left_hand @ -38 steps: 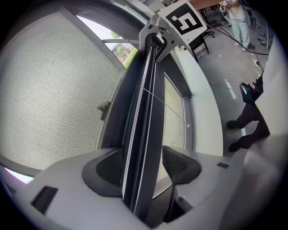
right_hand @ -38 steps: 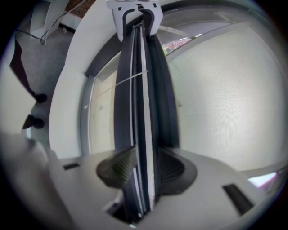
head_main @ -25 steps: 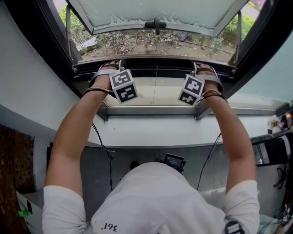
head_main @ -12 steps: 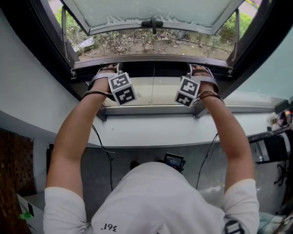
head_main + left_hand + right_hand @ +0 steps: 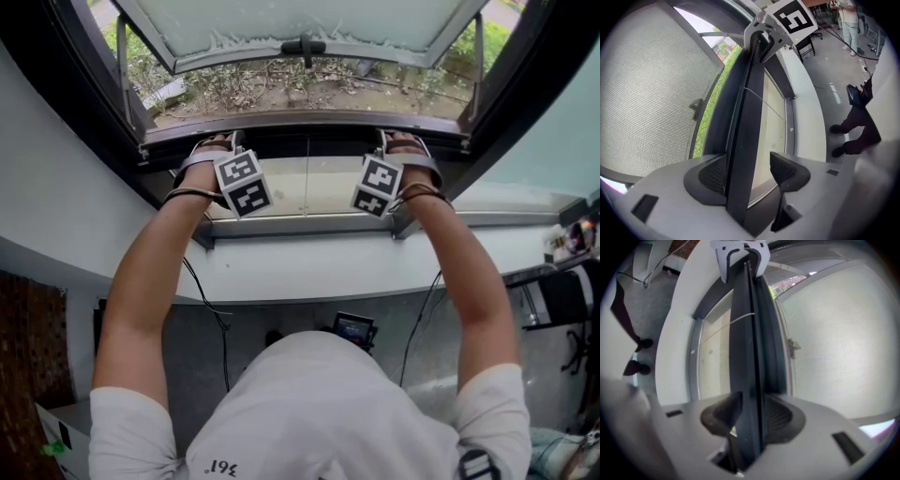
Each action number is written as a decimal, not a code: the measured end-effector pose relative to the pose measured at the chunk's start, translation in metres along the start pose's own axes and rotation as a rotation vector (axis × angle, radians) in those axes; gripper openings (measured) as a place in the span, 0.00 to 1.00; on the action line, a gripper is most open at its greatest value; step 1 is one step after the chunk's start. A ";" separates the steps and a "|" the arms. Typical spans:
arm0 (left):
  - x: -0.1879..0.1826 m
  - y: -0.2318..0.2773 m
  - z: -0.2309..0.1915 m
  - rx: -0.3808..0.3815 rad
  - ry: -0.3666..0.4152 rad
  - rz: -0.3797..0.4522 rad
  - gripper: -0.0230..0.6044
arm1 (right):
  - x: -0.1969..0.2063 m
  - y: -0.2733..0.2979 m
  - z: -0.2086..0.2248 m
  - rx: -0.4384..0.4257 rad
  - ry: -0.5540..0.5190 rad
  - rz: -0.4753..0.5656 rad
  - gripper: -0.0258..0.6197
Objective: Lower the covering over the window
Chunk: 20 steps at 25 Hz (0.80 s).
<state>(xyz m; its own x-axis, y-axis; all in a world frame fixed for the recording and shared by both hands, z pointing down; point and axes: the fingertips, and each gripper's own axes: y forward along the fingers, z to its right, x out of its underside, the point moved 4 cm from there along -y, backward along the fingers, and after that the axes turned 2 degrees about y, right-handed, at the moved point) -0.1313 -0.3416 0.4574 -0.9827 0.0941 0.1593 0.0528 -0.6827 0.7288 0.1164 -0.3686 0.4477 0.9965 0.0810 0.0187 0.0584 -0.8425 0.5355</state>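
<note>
left hand-held gripper (image 5: 748, 164): dark bar (image 5: 747, 117) between its jaws, near end hidden by its body | right hand-held gripper (image 5: 752, 401): bar blurred at jaws | head view: both pairs of jaws behind marker cubes (image 5: 246, 183); window sash (image 5: 300, 23) beyond, top cut off

Room at the window
A dark bar (image 5: 281, 142) spans the frame's (image 5: 80, 94) lower edge; beyond, open air under the out-swung sash (image 5: 234, 23).

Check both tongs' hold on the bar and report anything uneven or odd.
The holds differ. The right tongs are shut on the dark bar; the left tongs stand open round it, only one jaw touching. Nothing else looks askew.
</note>
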 end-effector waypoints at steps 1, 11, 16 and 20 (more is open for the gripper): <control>0.000 0.001 0.001 0.001 0.001 -0.001 0.49 | 0.000 0.000 -0.001 0.000 0.000 0.000 0.26; 0.001 0.003 0.003 0.003 0.002 -0.003 0.49 | 0.000 0.004 -0.004 0.006 0.010 0.003 0.26; 0.001 0.004 0.003 0.001 0.002 -0.003 0.49 | 0.000 0.005 -0.005 0.016 0.025 0.004 0.27; 0.001 0.005 0.002 -0.008 0.004 0.001 0.49 | 0.000 0.006 -0.004 0.031 0.026 0.008 0.26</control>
<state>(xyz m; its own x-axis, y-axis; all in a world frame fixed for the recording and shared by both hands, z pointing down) -0.1316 -0.3437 0.4627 -0.9834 0.0906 0.1570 0.0521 -0.6884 0.7234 0.1162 -0.3716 0.4543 0.9951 0.0881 0.0452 0.0529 -0.8593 0.5087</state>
